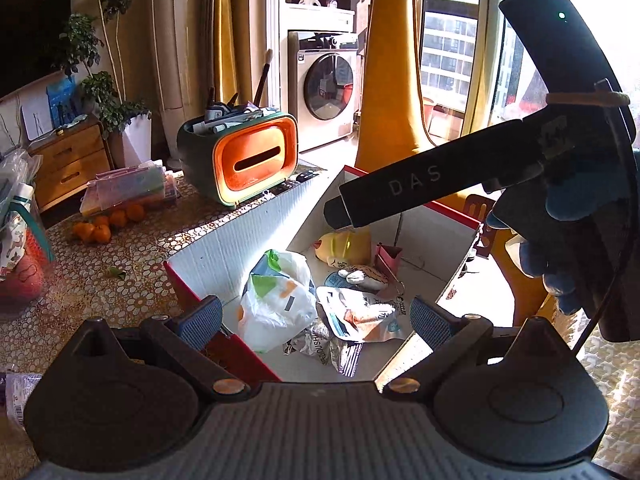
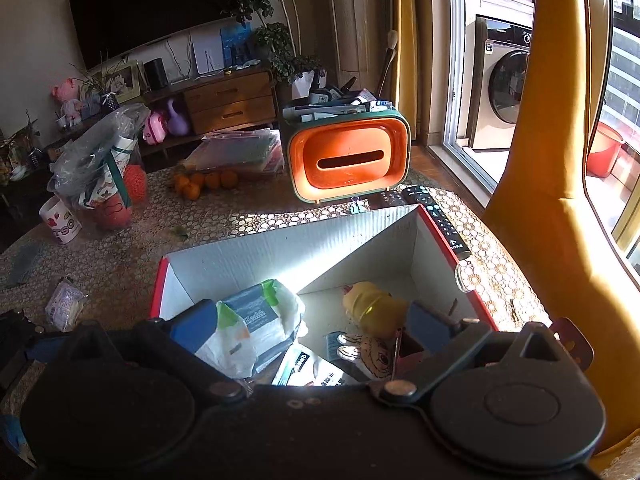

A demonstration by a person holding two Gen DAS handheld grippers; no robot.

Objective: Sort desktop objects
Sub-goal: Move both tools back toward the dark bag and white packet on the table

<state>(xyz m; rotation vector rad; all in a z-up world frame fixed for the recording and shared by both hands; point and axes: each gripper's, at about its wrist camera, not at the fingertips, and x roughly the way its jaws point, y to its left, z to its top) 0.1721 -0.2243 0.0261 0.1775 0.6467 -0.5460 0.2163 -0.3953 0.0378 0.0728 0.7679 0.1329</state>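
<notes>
A red-edged cardboard box (image 1: 240,232) sits on the table and holds a white plastic bag (image 1: 276,300), a yellow toy (image 1: 344,246), a pink clip (image 1: 388,258), snack packets (image 1: 360,316) and a foil wrapper (image 1: 320,344). My left gripper (image 1: 316,316) is open and empty above the box's near side. My right gripper (image 2: 312,332) is open and empty over the same box (image 2: 280,248), above the bag (image 2: 252,328) and the yellow toy (image 2: 372,308). The right gripper's black body (image 1: 420,184) shows in the left wrist view, held by a blue-gloved hand (image 1: 560,240).
An orange and green tissue box with pens on top (image 2: 348,156) stands behind the box. Oranges (image 2: 204,182), flat plastic cases (image 2: 236,150), a remote (image 2: 440,220), a bagged bundle (image 2: 96,164), a mug (image 2: 60,220) and a small packet (image 2: 64,304) lie on the patterned table.
</notes>
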